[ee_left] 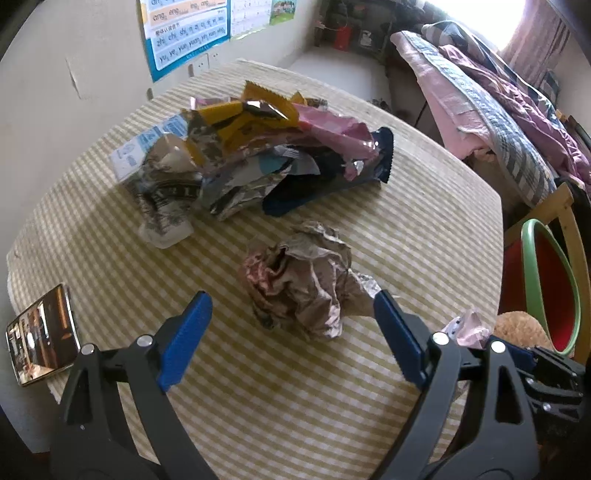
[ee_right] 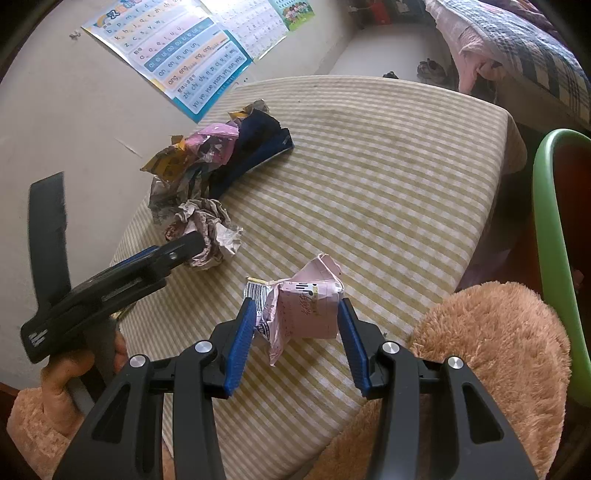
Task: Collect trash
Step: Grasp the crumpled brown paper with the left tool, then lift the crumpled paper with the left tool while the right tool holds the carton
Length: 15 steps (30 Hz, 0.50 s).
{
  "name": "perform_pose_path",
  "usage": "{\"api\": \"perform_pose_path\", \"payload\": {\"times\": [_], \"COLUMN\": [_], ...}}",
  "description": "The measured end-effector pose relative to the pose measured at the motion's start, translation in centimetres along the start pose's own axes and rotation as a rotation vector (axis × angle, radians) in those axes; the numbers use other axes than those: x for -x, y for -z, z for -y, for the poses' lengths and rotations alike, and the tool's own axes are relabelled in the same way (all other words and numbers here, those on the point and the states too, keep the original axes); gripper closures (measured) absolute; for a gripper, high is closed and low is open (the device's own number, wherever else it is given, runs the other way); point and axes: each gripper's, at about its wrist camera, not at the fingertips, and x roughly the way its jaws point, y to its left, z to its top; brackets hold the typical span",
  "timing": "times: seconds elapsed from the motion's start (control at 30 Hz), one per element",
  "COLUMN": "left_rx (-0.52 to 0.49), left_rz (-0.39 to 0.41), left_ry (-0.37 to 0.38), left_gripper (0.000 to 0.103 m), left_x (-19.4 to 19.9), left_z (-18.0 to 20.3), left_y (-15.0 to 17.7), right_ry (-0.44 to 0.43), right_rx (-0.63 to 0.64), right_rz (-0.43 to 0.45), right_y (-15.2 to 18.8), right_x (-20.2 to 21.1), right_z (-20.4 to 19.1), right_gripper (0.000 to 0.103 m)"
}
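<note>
While your right hand-held gripper [ee_right: 295, 314] is clamped on the pink crumpled carton [ee_right: 306, 306] above the desk's [ee_right: 369, 166] near edge, your left hand-held gripper [ee_left: 291, 306] has its blue pads spread wide on either side of the brown crumpled paper ball [ee_left: 303, 280] lying mid-desk. Behind it sits the pile of wrappers [ee_left: 251, 155]. Off right stands a green-rimmed bin [ee_right: 554, 221]; a phone [ee_left: 42, 336] lies at the desk's left edge.

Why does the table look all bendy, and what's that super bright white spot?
Left wrist view: the fisheye lens curves the checked table, and the window is blown out to white glare. Right wrist view: the same bending bows the table edge and the wall poster; light is softer, with no glare.
</note>
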Motion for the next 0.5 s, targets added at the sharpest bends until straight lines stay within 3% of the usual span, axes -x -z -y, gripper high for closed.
{"api": "perform_pose_path", "payload": {"times": [0.13,0.23,0.3,0.5], "left_rx": [0.014,0.03,0.025,0.061], "left_rz": [-0.043,-0.046,-0.05,-0.014], "left_ry": [0.009,0.034,0.035,0.054], "left_gripper": [0.018,0.036,0.055,0.062], "left_x": [-1.5,-1.4,-1.2,1.2], "left_z": [0.0,0.0,-0.1,-1.3], "left_y": [-0.2,-0.2,-0.1,0.6], "right_ry": [0.001,0.002,0.004,0.012], "right_rx": [-0.002,-0.008,-0.005,0.002], "right_rz": [0.0,-0.002,-0.004,0.0], "right_y": [0.0,0.0,-0.1,0.0], "right_x": [0.0,-0.1,-0.2,-0.1], "right_z": [0.1,0.1,0.1,-0.1], "right_gripper": [0.058,0.058,0.058,0.058]}}
